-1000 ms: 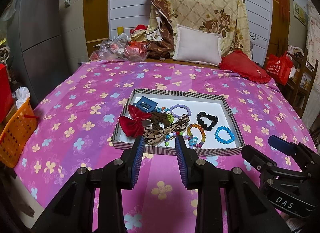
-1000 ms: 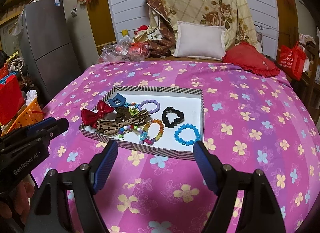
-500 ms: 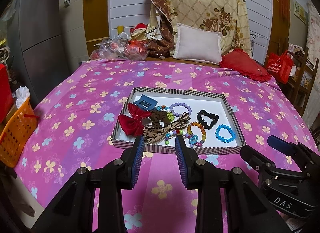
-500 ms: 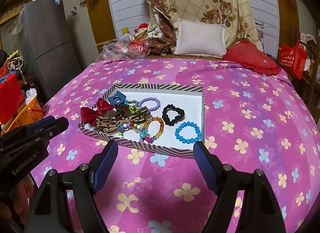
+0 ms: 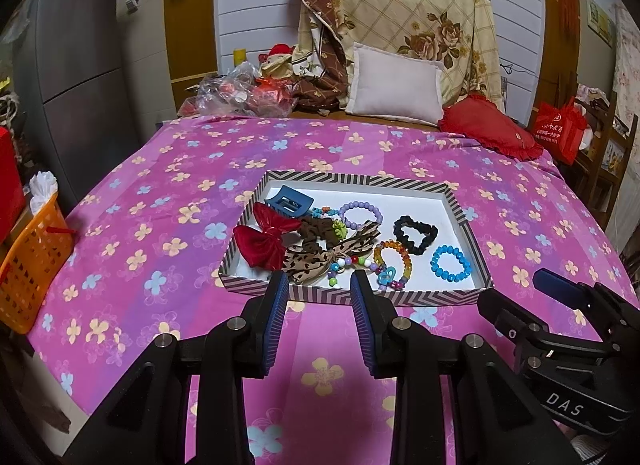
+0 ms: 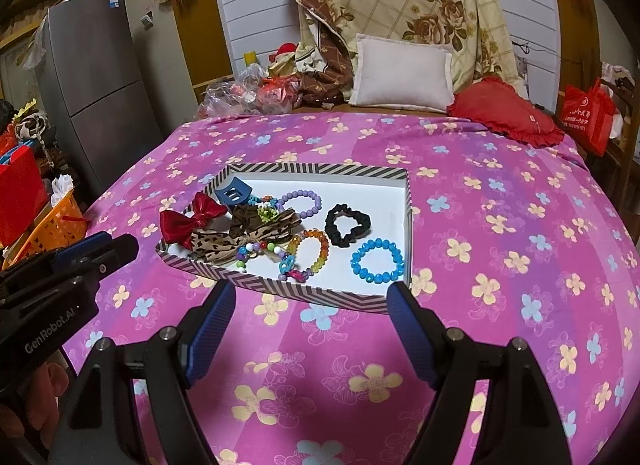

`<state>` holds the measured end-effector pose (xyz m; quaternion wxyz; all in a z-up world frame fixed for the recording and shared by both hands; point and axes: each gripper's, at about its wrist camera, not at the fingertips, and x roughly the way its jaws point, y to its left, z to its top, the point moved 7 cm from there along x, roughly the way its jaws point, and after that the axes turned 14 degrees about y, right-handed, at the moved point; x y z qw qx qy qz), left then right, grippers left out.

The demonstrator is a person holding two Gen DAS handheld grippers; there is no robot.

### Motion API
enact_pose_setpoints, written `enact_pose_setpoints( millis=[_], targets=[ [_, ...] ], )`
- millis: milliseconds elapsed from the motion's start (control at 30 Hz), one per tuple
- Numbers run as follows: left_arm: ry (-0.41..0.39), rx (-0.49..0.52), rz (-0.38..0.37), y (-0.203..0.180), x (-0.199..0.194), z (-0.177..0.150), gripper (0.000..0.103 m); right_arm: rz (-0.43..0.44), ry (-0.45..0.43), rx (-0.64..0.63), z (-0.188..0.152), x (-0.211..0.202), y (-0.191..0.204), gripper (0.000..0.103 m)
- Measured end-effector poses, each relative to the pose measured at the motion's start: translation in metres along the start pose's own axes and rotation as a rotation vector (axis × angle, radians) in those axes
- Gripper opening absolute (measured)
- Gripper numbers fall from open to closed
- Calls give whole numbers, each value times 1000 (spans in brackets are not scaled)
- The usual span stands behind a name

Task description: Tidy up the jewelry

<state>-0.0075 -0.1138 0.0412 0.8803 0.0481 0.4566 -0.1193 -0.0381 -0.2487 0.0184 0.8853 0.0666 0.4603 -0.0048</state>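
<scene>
A shallow striped box (image 5: pixel 452 193) (image 6: pixel 409 201) lies on the pink flowered bedspread and holds hair pieces and bracelets. Inside it are a red bow (image 5: pixel 264 239) (image 6: pixel 188 221), a leopard-print bow (image 5: pixel 320 259) (image 6: pixel 236 239), a blue claw clip (image 5: pixel 290 199) (image 6: pixel 234 193), a purple bead bracelet (image 5: pixel 361 215) (image 6: pixel 300 201), an amber bracelet (image 5: pixel 393 257) (image 6: pixel 314 251), a black scrunchie (image 5: pixel 415 234) (image 6: pixel 347 224) and a blue bead bracelet (image 5: pixel 451 263) (image 6: pixel 377 257). My left gripper (image 5: pixel 320 297) hovers open just short of the box's near rim, empty. My right gripper (image 6: pixel 312 311) stands open wider, also empty, before the same rim.
An orange basket (image 5: pixel 30 261) stands off the bed's left edge beside a grey fridge (image 5: pixel 80 77). A white pillow (image 5: pixel 394 85), a red cushion (image 5: pixel 490 131) and plastic bags (image 5: pixel 240 93) line the far end. Bare bedspread (image 6: pixel 520 225) lies right of the box.
</scene>
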Motion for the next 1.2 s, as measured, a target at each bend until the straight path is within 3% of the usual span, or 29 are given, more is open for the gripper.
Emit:
enact_pose_setpoints(
  millis=[1200],
  targets=[
    [28, 2, -13, -4, 15, -3, 36, 2, 27, 9, -1, 14, -13, 82]
  ],
)
